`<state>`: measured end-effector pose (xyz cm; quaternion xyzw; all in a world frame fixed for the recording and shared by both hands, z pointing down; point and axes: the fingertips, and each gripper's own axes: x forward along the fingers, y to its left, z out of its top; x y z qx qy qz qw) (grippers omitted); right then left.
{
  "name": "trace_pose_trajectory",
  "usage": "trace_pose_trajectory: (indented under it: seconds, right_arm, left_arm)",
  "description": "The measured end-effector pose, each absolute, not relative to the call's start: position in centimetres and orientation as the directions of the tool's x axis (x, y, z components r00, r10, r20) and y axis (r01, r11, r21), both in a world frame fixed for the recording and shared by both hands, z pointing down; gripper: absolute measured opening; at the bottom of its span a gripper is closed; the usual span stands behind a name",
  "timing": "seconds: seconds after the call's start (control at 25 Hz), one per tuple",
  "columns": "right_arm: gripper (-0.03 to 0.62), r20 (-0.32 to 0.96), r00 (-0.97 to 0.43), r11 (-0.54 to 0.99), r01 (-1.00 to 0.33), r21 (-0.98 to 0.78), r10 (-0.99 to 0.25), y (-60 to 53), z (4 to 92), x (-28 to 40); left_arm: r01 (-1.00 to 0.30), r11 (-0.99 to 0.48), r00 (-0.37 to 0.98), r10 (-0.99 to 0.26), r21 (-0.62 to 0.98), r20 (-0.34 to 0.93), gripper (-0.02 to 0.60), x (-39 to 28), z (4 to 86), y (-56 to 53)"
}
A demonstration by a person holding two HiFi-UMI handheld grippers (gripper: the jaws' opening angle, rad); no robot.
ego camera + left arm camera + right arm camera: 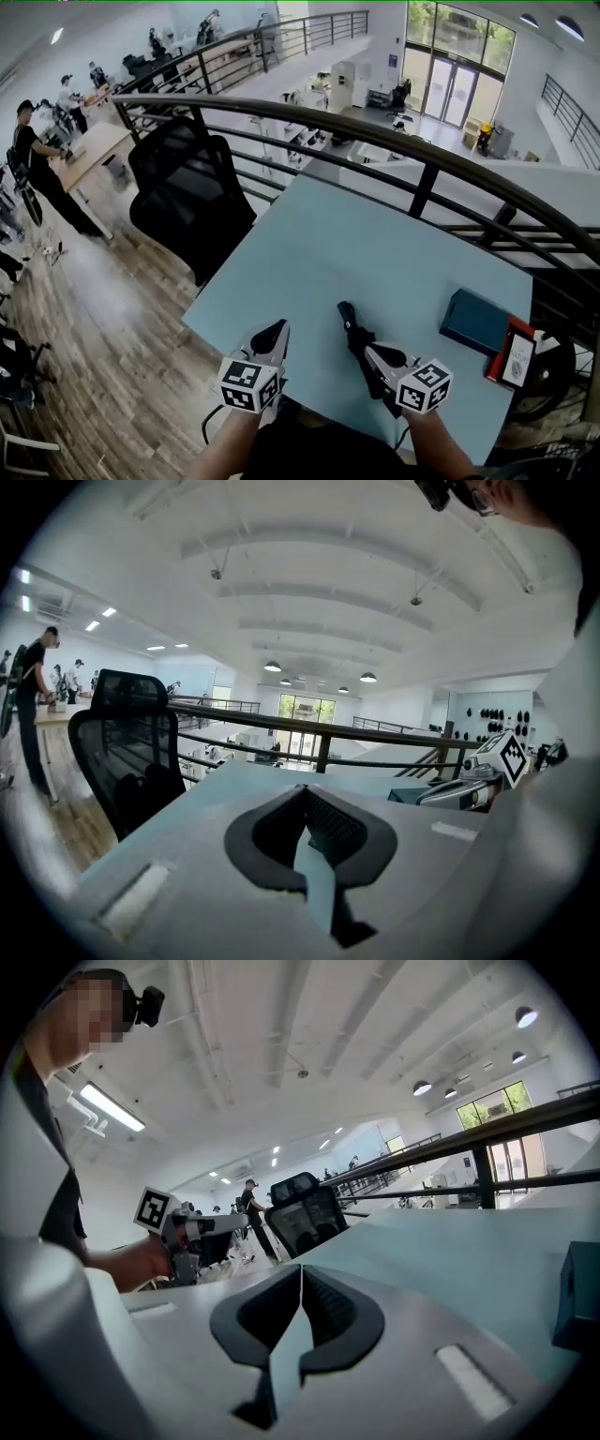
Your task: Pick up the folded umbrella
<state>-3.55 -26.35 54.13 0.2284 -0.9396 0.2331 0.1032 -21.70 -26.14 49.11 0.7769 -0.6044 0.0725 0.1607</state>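
The folded umbrella [349,321] is black and lies on the near part of the light blue table [375,253], a little right of the middle. Its long axis runs from near right to far left. The far end points away towards the railing [394,141], and the near end is hidden under the right gripper [372,351], so I cannot tell which end is the handle.

The right gripper sits directly over the umbrella. Its own view shows its jaws pressed together at the tips with nothing between them, and only bare table beyond. The left gripper [279,328] hovers over the near edge of the table, to the left of the umbrella and apart from it. Its jaws are also together and empty.

At the right end of the table lies a flat dark teal case [475,320], closed, so what is in it cannot be seen. Just to its right, at the table's edge, a red box with a white label [514,356] stands tilted. It is also closed.

A black office chair [192,192] stands at the table's far left corner.
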Motion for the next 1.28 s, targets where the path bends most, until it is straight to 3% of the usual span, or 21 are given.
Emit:
trace_pose_trajectory:
  seconds: [0.4,0.84,1.04,1.28]
  right_arm:
    - [0.010,0.344,-0.800,0.754,-0.588,-0.292,-0.491,-27.3,53.0,-12.7]
    - [0.033,0.444,-0.694,0.654,-0.707,-0.270,-0.567,-27.1,55.1,-9.9]
    - [0.112,0.488,-0.664,0.631,-0.731,-0.261,-0.567,-28.1,57.0,-6.9]
    - [0.224,0.613,-0.625,0.607,-0.744,-0.281,-0.483,-28.5,62.4,-4.6]
  left_arm:
    - [-0.911,-0.384,0.412,-0.862,0.148,0.296,0.006,-29.1,49.2,-30.1]
    - [-0.815,-0.519,0.578,-0.767,0.258,0.279,0.006,-25.4,50.5,-33.3]
    - [-0.790,-0.563,0.613,-0.731,0.244,0.298,0.006,-22.1,51.0,-34.4]
    - [-0.781,-0.572,0.624,-0.703,0.252,0.341,0.006,-19.9,52.9,-34.9]
